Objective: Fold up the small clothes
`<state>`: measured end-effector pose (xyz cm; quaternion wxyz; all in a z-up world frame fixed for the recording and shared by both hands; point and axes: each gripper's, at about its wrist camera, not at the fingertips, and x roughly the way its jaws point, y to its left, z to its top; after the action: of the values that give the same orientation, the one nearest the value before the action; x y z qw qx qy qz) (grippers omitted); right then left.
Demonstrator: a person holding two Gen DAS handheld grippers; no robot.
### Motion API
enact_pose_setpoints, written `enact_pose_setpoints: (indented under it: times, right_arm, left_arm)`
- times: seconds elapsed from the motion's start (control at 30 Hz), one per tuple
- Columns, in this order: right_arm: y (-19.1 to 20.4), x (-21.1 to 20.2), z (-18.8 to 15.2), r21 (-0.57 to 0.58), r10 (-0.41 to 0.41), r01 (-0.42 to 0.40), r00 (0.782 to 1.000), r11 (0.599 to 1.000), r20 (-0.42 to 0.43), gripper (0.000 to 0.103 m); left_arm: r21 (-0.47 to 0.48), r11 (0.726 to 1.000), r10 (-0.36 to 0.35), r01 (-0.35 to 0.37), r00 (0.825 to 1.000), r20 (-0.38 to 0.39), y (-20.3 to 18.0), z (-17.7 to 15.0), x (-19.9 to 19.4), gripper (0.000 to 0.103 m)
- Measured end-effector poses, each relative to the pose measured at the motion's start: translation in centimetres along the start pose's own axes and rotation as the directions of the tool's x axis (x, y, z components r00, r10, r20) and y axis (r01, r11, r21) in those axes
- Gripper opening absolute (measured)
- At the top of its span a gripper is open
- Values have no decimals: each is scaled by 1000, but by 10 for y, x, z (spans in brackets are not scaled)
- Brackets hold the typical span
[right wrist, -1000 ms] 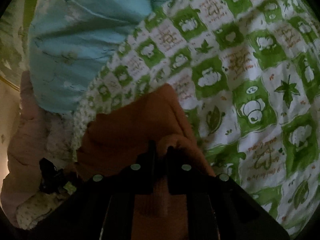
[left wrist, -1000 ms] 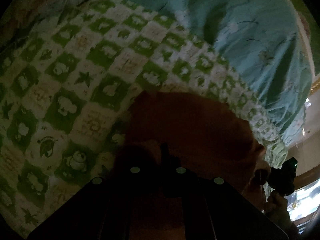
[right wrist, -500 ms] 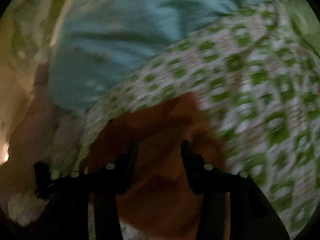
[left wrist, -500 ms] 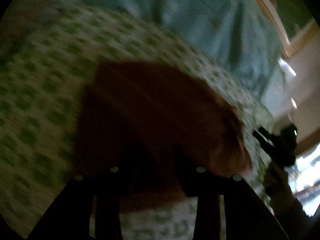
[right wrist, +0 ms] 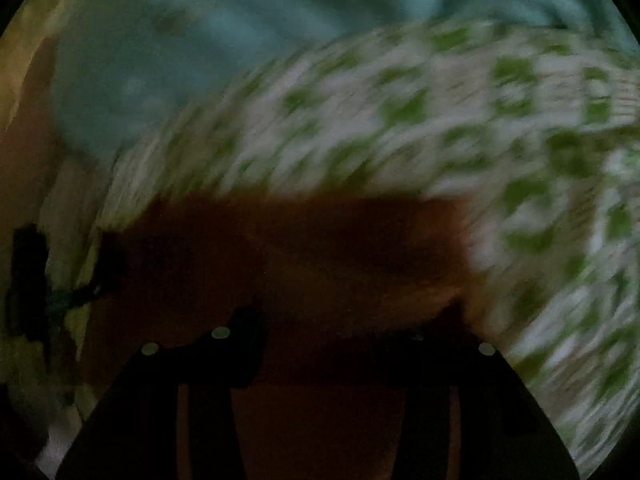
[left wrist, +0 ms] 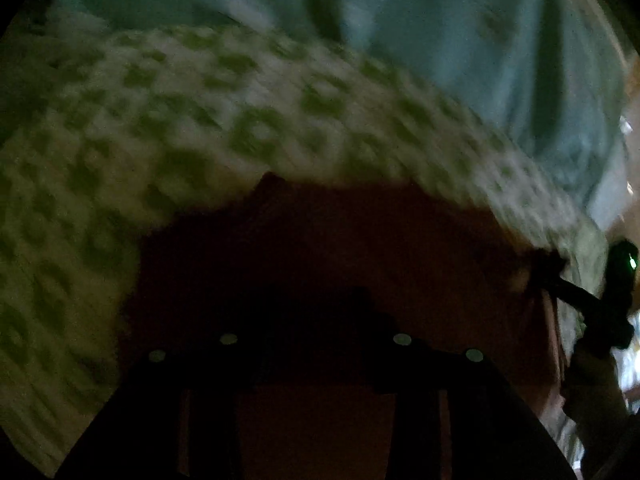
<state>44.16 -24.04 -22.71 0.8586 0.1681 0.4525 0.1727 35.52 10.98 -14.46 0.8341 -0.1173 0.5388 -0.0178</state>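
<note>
A small orange-brown garment (left wrist: 360,248) lies on a green-and-white checked bedspread (left wrist: 200,128); both views are dim and motion-blurred. My left gripper (left wrist: 316,344) is over the garment's near edge with its fingers apart. My right gripper (right wrist: 340,340) is also open, with the garment (right wrist: 320,248) between and under its fingers. The right gripper also shows at the right edge of the left wrist view (left wrist: 576,296), by the garment's right edge. The left gripper shows at the left edge of the right wrist view (right wrist: 72,296).
A pale blue quilt (left wrist: 460,40) lies bunched behind the bedspread (right wrist: 440,120) and also shows in the right wrist view (right wrist: 200,40). A pale wall or headboard (right wrist: 28,80) is at the far left.
Both grippers were shut on the garment a second ago and have opened. Both have pulled back and the views now swing fast, blurring the bedspread. The garment lies flatter and wider.
</note>
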Motion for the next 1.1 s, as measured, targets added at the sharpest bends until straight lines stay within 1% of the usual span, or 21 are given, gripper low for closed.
enact_pose_setpoints:
  times: [0.03, 0.07, 0.17, 0.2, 0.23, 0.3, 0.33, 0.37, 0.4, 0.43, 0.53, 0.63, 0.7, 0.8, 0.83, 0.87, 0.93, 0.97, 1.0, 1.07, 1.1]
  right_arm:
    - [-13, -3, 9, 52, -1, -1, 1000, 999, 31, 43]
    - [-21, -6, 14, 80, 1, -6, 999, 997, 54, 43]
    - [-27, -8, 18, 106, 2, -10, 997, 994, 73, 43]
    - [-26, -9, 17, 101, -1, -6, 997, 995, 71, 45]
    - [-24, -12, 15, 96, 3, -10, 997, 995, 72, 45]
    - [-11, -17, 16, 76, 41, -48, 995, 996, 89, 46]
    - [-7, -21, 16, 55, 61, -66, 994, 996, 94, 47]
    - [-1, -21, 17, 38, 71, -75, 993, 996, 94, 50]
    - [7, -23, 20, -3, 86, -86, 993, 996, 84, 54]
    - [12, -23, 22, -30, 89, -87, 993, 996, 74, 56]
    - [31, -18, 29, -122, 94, -89, 995, 989, 36, 57]
    - [54, -12, 33, -220, 117, -117, 993, 969, -14, 60]
    - [70, -7, 31, -291, 118, -127, 992, 948, -47, 63]
    - [93, 5, 27, -399, 132, -165, 985, 902, -109, 63]
    - [101, 13, 26, -441, 124, -170, 984, 881, -131, 63]
    - [105, 18, 24, -460, 117, -169, 983, 871, -141, 63]
    - [114, 31, 21, -511, 92, -171, 980, 842, -177, 63]
    - [115, 36, 20, -527, 81, -174, 978, 832, -194, 63]
    - [118, 44, 18, -551, 58, -167, 976, 817, -209, 63]
    - [122, 56, 13, -590, 19, -156, 973, 792, -232, 62]
    - [123, 64, 9, -605, -8, -157, 965, 780, -262, 41]
  left_arm:
    - [-6, 999, 41, -41, 999, 22, 5, 6, -1, 37]
    - [-22, 998, 63, -62, 997, 38, 14, 14, -1, 37]
    - [-80, 996, 39, -36, 999, 38, 33, 21, 0, 36]
    - [-90, 996, 32, -29, 999, 38, 36, 21, -1, 36]
    - [-90, 996, 29, -25, 999, 43, 37, 20, -4, 37]
    - [-68, 997, 36, -32, 998, 59, 37, 19, -11, 38]
    - [-55, 998, 39, -36, 997, 68, 35, 20, -15, 44]
    - [-39, 998, 44, -41, 996, 79, 34, 20, -18, 49]
    - [-13, 999, 54, -53, 994, 93, 31, 22, -20, 58]
    - [3, 998, 59, -59, 993, 99, 31, 24, -22, 66]
    - [51, 995, 75, -81, 992, 105, 26, 33, -20, 72]
    - [87, 993, 70, -76, 995, 64, 25, 43, -7, 77]
    - [108, 992, 65, -67, 998, 20, 28, 46, 5, 77]
    - [147, 987, 65, -60, 997, -32, 25, 47, 21, 77]
    - [161, 985, 74, -67, 997, -37, 24, 47, 24, 76]
    - [176, 982, 82, -74, 996, -39, 22, 47, 26, 74]
    - [206, 976, 77, -65, 996, -49, 18, 45, 31, 63]
    - [217, 974, 74, -60, 996, -53, 16, 44, 32, 60]
    - [233, 970, 83, -68, 995, -55, 14, 43, 34, 56]
    - [263, 961, 103, -86, 994, -49, 11, 41, 36, 44]
    - [288, 953, 112, -95, 993, -43, 8, 39, 36, 23]
